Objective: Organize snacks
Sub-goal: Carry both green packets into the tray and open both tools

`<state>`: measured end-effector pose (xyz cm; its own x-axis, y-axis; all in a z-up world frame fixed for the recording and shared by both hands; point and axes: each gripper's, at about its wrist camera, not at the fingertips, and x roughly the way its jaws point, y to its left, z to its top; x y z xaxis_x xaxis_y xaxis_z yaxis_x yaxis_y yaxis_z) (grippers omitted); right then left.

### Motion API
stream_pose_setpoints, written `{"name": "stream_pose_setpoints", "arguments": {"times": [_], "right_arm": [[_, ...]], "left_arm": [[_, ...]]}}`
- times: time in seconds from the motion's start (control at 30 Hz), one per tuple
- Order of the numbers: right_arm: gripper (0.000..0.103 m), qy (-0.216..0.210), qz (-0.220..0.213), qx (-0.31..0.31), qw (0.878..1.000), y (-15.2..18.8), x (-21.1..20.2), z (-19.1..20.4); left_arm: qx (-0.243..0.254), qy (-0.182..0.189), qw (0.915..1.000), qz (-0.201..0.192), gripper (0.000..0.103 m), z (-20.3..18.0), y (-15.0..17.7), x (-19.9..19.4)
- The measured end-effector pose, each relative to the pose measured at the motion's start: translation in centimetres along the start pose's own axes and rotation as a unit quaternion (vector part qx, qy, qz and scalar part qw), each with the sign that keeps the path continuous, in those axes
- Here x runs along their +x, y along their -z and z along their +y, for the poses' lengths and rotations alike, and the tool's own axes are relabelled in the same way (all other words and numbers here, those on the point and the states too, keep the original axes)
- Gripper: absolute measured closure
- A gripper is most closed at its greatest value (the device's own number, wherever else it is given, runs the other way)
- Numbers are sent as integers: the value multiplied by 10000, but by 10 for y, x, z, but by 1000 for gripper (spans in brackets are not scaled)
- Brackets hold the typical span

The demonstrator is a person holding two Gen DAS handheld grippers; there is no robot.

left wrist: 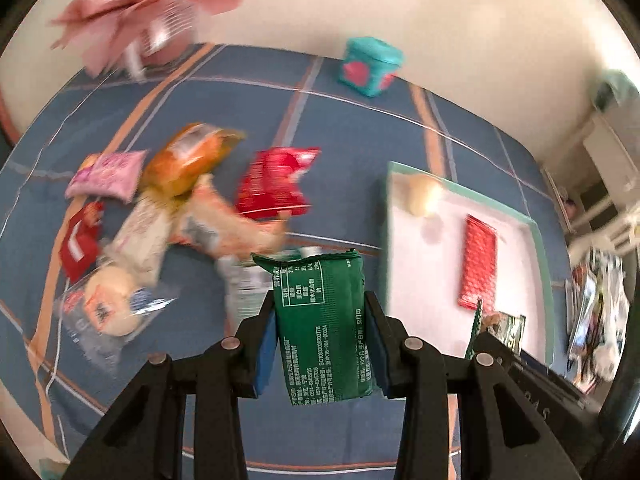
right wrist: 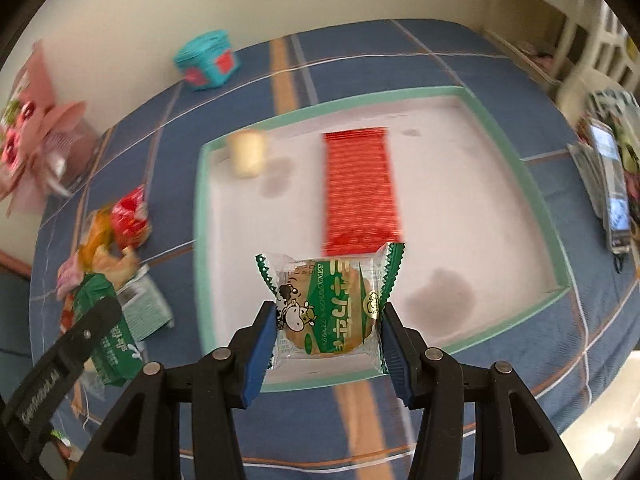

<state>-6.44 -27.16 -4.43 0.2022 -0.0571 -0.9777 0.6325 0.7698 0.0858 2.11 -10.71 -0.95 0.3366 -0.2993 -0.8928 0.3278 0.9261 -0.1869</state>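
My left gripper (left wrist: 320, 312) is shut on a green snack pack (left wrist: 324, 320), held above the blue checked cloth, left of the tray. My right gripper (right wrist: 328, 320) is shut on a clear-and-green cookie packet (right wrist: 326, 308) held over the near edge of the white tray with a green rim (right wrist: 200, 200). The tray (left wrist: 536, 232) holds a red wafer pack (right wrist: 360, 188) and a small cream bun (right wrist: 248, 152). A pile of loose snacks (left wrist: 192, 192) lies on the cloth left of the tray. The left gripper with its green pack (right wrist: 108, 332) shows in the right wrist view.
A teal gift box (left wrist: 370, 66) stands at the back by the wall. A pink flower bouquet (left wrist: 132, 12) is at the far left. Packets and clutter (right wrist: 608, 176) lie along the right edge of the table. White furniture (left wrist: 608, 168) stands beyond.
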Motion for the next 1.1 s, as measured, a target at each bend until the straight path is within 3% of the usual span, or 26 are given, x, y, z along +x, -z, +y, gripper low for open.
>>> {"name": "stream_pose_setpoints", "arguments": {"times": [0.27,0.53,0.67,0.87,0.93,1.1], "right_arm": [[50,119,138,327,9993,-7,10,-37],[50,123,438,505,9977,-8,34,-52],[48,95,500,482,9975,-8,38,-49],[45,125,484,399,9980,-11,36,-47],[34,163,436,372,9982,-11,33,-47],[32,168,370,137,9991,-7,23,-31]], "left_arm": [[844,177,9963,-5,61,-66,9,20],[1264,202,9917,152,61,-89,15,47],[1288,216,9913,167,60,-90,15,50],[1161,143,9930,165,48,-81,9,38],[1071,54,9942,118,40,-74,6,32],[614,-177,9979,94,32,-43,-2,23]]}}
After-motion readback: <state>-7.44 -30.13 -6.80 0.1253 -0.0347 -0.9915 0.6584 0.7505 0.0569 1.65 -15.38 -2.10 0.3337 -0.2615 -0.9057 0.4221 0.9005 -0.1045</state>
